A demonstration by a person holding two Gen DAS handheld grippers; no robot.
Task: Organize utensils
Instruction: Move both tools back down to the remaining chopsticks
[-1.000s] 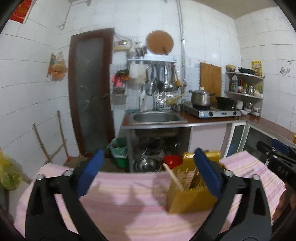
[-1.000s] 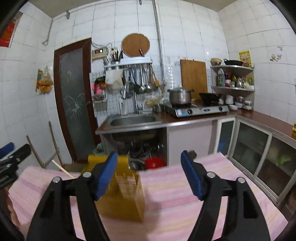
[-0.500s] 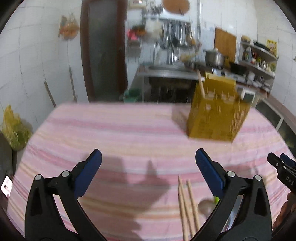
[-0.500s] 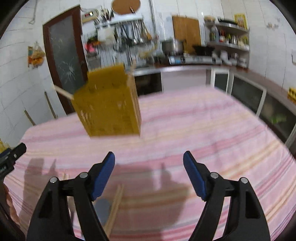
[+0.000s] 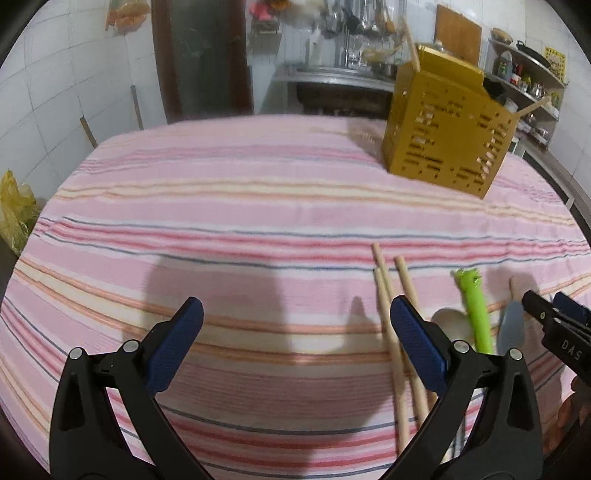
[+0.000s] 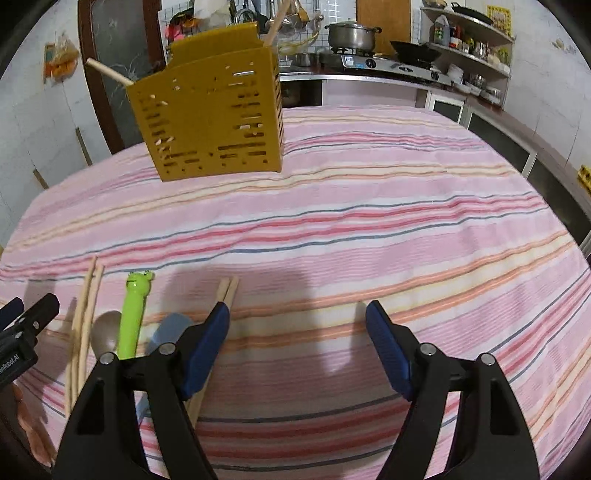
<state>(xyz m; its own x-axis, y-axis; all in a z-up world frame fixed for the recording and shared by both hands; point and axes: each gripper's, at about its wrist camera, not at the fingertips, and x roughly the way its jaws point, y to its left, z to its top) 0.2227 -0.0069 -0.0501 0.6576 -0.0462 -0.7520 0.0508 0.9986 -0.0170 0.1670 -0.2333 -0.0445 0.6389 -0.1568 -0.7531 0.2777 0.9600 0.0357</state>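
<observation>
A yellow slotted utensil holder stands on the far part of the striped cloth, with chopsticks sticking out of it; it also shows in the right wrist view. Loose wooden chopsticks, a pale spoon, a green frog-topped utensil and a grey-blue spoon lie near the front edge. In the right wrist view the chopsticks, frog utensil, grey-blue spoon and another chopstick pair lie left of the gripper. My left gripper is open and empty above the cloth. My right gripper is open and empty.
The table wears a pink striped cloth. Behind it are a sink counter, a stove with a pot, wall shelves and a dark door.
Both grippers have tilted downward and dropped toward the table. The view went from the kitchen wall to the cloth, and the loose utensils have come into sight. Both stayed open.
</observation>
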